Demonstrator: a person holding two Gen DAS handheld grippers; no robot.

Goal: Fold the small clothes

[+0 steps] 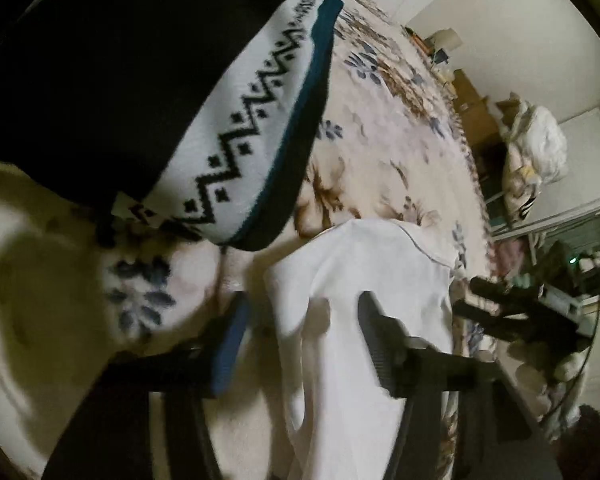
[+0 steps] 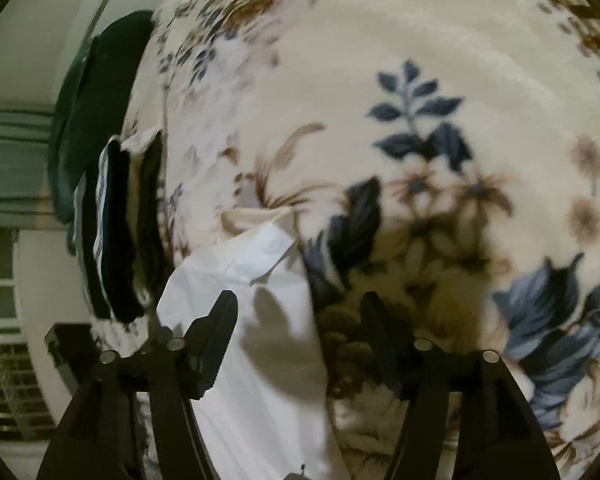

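A white garment lies on the flowered blanket. My left gripper is open just above it, its fingers standing either side of a fold. In the left wrist view my right gripper sits at the garment's right edge. In the right wrist view the right gripper is open over the white garment, whose edge runs between the fingers. A dark garment with a white zigzag band lies beyond the white one, and shows in the right wrist view too.
The blanket covers a bed. A dark green cloth lies at its far edge. Beside the bed are a white bundle, boxes and a shelf unit. A wall and window blind show on the left.
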